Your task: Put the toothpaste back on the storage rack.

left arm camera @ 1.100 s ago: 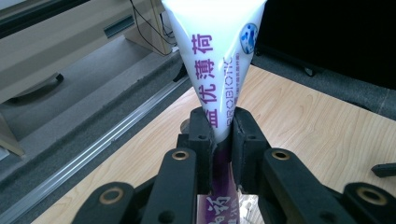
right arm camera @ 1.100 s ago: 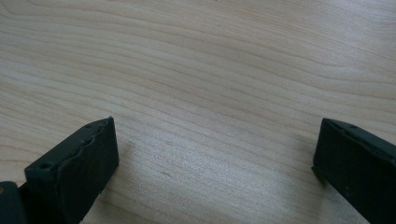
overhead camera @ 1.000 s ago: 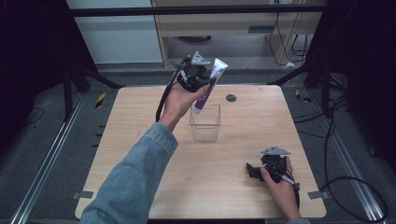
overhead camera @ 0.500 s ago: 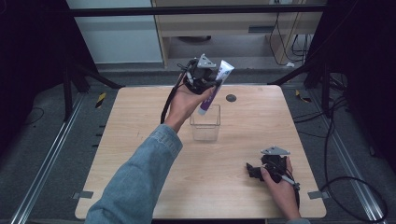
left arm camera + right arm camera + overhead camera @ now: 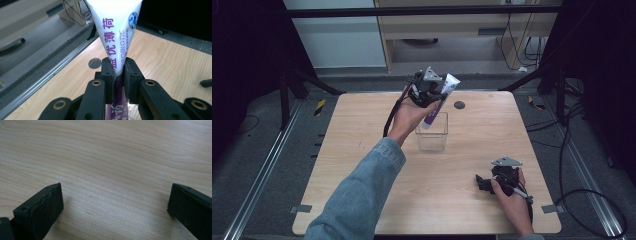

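Left gripper point(image 5: 430, 95), upper centre of frame, is clamped across a toothpaste tube point(image 5: 437, 102); tube's long axis tilts, lower end over the clear container point(image 5: 432, 135) directly beneath. Right gripper point(image 5: 492, 184), lower right, rests with jaws apart.

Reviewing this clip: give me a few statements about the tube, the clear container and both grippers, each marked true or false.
1. The left gripper is clamped on the toothpaste tube. True.
2. The tube lies flat on the table. False: it is held tilted over the clear container.
3. The right gripper holds a second tube. False: its jaws stand open over bare wood.
4. The right gripper sits near the table's front right part. True.
5. The clear container is tipped over. False: it stands upright.
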### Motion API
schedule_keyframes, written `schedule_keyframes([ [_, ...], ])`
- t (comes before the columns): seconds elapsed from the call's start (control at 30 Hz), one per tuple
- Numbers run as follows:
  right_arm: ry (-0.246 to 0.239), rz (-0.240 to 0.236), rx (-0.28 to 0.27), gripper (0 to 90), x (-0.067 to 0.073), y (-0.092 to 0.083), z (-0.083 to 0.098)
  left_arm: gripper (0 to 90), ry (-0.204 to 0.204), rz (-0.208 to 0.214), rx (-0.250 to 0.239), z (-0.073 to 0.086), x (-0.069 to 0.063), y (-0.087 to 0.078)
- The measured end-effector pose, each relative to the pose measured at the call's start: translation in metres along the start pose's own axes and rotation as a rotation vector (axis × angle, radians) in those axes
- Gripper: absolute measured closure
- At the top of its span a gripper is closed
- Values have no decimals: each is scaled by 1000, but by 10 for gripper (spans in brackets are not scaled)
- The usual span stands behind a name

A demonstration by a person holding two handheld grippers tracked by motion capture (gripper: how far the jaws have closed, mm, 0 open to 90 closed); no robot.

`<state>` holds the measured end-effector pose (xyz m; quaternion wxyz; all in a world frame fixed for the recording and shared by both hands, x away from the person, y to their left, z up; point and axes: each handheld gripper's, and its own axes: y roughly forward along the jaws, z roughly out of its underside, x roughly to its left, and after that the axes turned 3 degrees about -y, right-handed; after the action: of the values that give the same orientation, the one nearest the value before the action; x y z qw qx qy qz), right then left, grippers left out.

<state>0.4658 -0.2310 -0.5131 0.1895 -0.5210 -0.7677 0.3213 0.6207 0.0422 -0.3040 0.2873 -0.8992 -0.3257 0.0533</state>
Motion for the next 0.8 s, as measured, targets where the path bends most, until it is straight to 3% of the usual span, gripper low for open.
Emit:
schedule_keyframes([
  [0.13, -1, 0, 0, 3, 0, 0, 0, 796, -5, 10, -3, 7, 2, 4],
  [0.43, 0, -2, -1, 3, 0, 0, 0, 796, -24, 18, 38, 25, 5, 19],
  [0.8, -4, 0, -2, 3, 0, 0, 0, 795, -28, 22, 36, 40, 8, 26],
])
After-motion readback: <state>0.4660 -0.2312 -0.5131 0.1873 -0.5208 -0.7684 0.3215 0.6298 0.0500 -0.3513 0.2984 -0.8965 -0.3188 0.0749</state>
